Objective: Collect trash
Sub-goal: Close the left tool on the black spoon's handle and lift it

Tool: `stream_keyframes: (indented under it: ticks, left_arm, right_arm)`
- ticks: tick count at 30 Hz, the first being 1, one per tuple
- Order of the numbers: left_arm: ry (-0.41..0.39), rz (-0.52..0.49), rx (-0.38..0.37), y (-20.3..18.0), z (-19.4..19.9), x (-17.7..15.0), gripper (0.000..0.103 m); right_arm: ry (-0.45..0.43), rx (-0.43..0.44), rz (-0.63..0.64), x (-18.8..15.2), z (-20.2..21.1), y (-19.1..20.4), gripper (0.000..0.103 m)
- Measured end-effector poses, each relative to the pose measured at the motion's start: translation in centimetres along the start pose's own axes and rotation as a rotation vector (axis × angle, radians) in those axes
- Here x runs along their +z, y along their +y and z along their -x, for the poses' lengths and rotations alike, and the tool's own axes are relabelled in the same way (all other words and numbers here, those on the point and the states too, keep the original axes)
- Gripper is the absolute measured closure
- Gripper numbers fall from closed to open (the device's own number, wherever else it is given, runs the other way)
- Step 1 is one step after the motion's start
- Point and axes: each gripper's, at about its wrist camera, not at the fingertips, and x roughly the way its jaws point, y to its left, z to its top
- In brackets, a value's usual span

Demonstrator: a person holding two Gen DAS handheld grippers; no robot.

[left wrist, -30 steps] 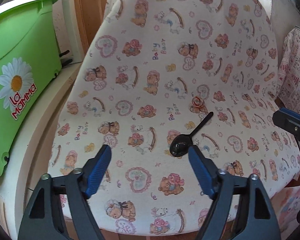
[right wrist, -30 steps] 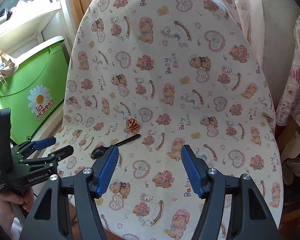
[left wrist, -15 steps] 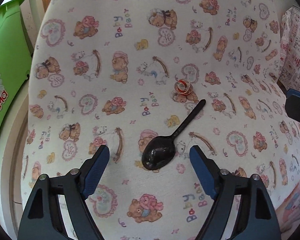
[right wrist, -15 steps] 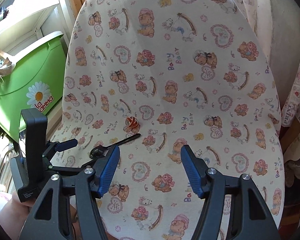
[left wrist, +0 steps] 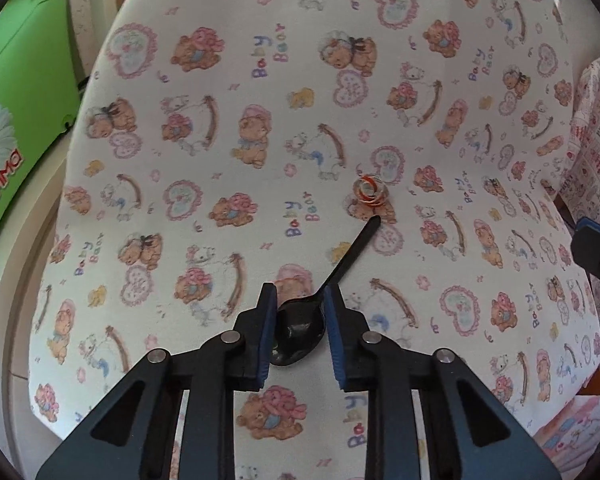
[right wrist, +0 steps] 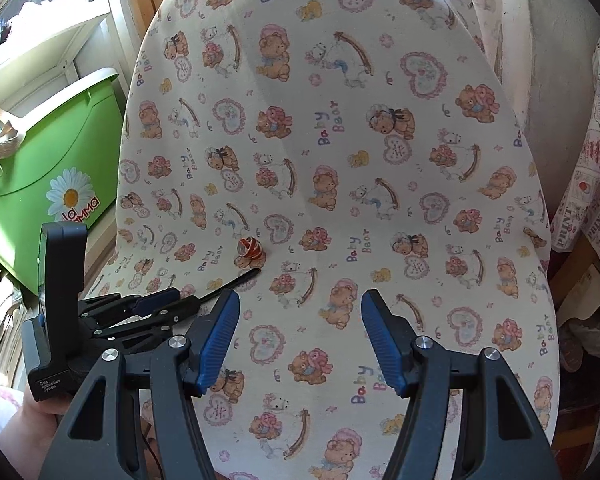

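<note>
Bear-print chair cover (left wrist: 228, 80): my left gripper (left wrist: 299, 322) closing on black plastic spoon (left wrist: 300, 328)'s bowl; orange rubber bands (left wrist: 370, 191) beyond; green bin (left wrist: 16, 92) leftward; right gripper (right wrist: 298, 336) released.

A spoon (left wrist: 300, 326) is laid on the cloth-covered chair seat (left wrist: 220, 160), its bowl between the left gripper (left wrist: 300, 312) fingers. A small curled wrapper (left wrist: 370, 192) is set just beyond the handle tip. A bin (left wrist: 16, 120) is placed left of the seat.
</note>
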Motion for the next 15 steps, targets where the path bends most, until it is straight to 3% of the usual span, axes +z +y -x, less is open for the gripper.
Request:
stream_keyframes:
  ticks: [1, 2, 8, 9, 13, 15]
  left_arm:
    - [-0.001, 0.013, 0.025, 0.4, 0.3, -0.2, 0.1]
    - [0.016, 0.026, 0.049, 0.8, 0.4, -0.3, 0.102]
    - [0.038, 0.014, -0.011, 1.4, 1.3, -1.1, 0.102]
    - [0.026, 0.001, -0.021, 1.3, 1.5, -1.1, 0.098]
    - [-0.002, -0.078, -0.024, 0.8, 1.7, -0.8, 0.062]
    - [0.009, -0.098, -0.014, 0.5, 0.9, -0.6, 0.063]
  right_arm:
    - [-0.001, -0.001, -0.004, -0.1, 0.1, -0.1, 0.037]
    - [0.0, -0.002, -0.006, -0.1, 0.1, -0.2, 0.037]
    - [0.009, -0.008, -0.001, -0.4, 0.0, -0.3, 0.037]
    - [0.011, -0.007, -0.002, -0.4, -0.1, -0.2, 0.037]
    - [0.017, 0.003, -0.014, -0.4, -0.3, -0.1, 0.037]
    - [0.018, 0.006, -0.016, -0.3, -0.4, -0.1, 0.037]
